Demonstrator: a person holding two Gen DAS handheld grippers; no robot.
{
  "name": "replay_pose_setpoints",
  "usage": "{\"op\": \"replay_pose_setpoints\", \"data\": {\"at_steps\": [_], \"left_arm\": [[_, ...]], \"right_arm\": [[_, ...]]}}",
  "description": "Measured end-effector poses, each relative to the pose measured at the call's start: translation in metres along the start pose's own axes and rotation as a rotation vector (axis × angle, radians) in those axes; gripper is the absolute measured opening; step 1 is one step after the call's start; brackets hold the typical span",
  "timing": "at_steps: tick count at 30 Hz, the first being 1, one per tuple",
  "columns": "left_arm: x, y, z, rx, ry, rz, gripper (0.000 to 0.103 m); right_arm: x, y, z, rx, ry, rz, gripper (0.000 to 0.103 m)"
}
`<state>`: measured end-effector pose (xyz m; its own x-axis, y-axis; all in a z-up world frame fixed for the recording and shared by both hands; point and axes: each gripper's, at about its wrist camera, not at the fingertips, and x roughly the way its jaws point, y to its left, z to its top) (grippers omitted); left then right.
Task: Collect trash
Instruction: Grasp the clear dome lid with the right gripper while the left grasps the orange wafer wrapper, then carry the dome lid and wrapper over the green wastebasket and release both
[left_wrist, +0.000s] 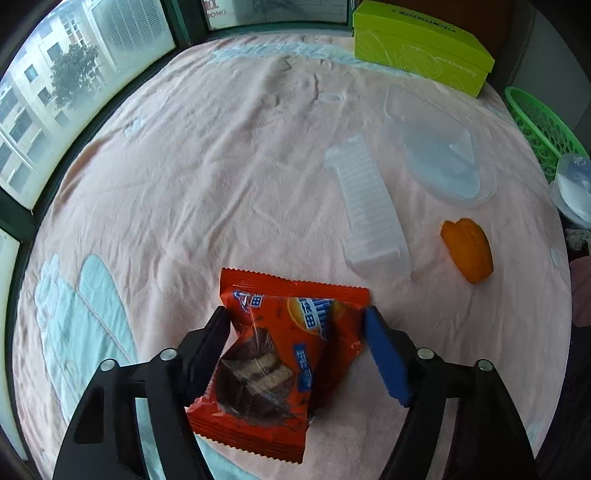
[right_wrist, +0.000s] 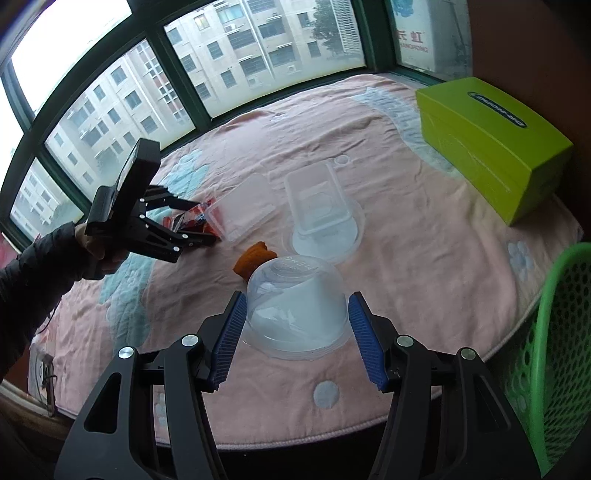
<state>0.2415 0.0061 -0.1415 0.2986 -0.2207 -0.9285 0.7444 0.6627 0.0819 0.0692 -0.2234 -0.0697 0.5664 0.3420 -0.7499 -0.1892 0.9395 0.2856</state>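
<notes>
Pointing steeply down at the pink blanket (left_wrist: 221, 166), the left gripper (left_wrist: 295, 332) straddled an orange snack wrapper (left_wrist: 273, 354), its black finger touching the packet's left edge and its blue-padded finger just beside the right edge, so the jaws stood spread around the packet with no firm pinch visible; the packet lay crumpled on the blanket between them. In the right wrist view a dark sleeve (right_wrist: 33, 280) and a hand (right_wrist: 98, 247) held that gripper (right_wrist: 207, 225) low over the blanket, well to the left of the green box (right_wrist: 495, 147). The right gripper (right_wrist: 295, 325) angled down and forward, and its two blue pads (right_wrist: 229, 339) pressed on opposite sides of a clear plastic dome cup (right_wrist: 295, 310), which it carried upside down, rim toward the camera, lower in that view than the green box. An orange peel (right_wrist: 255, 258) lay just behind the cup, and a clear ribbed tray (left_wrist: 369, 214) and a clear lidded container (left_wrist: 436, 147) rested on the blanket between the peel and the green box. A green perforated basket (right_wrist: 554, 350) stood at the blanket's right edge, nearer the camera than the green box, just beside the right gripper.
</notes>
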Motion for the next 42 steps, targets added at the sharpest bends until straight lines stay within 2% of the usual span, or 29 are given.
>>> {"op": "replay_pose_setpoints", "data": {"at_steps": [2, 5, 15, 21, 27, 30, 35, 42], "left_arm": [[-0.005, -0.004, -0.004, 0.008, -0.012, 0.018, 0.061], [-0.015, -0.005, -0.009, -0.027, -0.018, 0.009, 0.056], [-0.063, -0.021, -0.031, -0.169, -0.055, 0.025, 0.049], [-0.1, -0.053, -0.027, -0.22, -0.106, 0.03, 0.048], [-0.127, -0.095, -0.003, -0.254, -0.174, -0.028, 0.048], [-0.134, -0.127, 0.016, -0.215, -0.218, -0.068, 0.047], [-0.133, -0.18, 0.052, -0.155, -0.253, -0.149, 0.047], [-0.12, -0.234, 0.094, -0.121, -0.254, -0.24, 0.047]], "right_arm": [[-0.004, -0.003, -0.002, 0.01, -0.01, -0.001, 0.057], [-0.014, -0.008, -0.004, 0.027, -0.032, 0.003, 0.057], [-0.048, -0.035, -0.015, 0.079, -0.107, -0.026, 0.057], [-0.069, -0.062, -0.027, 0.126, -0.143, -0.064, 0.057], [-0.089, -0.095, -0.039, 0.168, -0.172, -0.121, 0.057], [-0.099, -0.113, -0.047, 0.205, -0.184, -0.147, 0.058], [-0.12, -0.141, -0.059, 0.247, -0.207, -0.206, 0.057], [-0.143, -0.174, -0.075, 0.291, -0.228, -0.278, 0.058]]}}
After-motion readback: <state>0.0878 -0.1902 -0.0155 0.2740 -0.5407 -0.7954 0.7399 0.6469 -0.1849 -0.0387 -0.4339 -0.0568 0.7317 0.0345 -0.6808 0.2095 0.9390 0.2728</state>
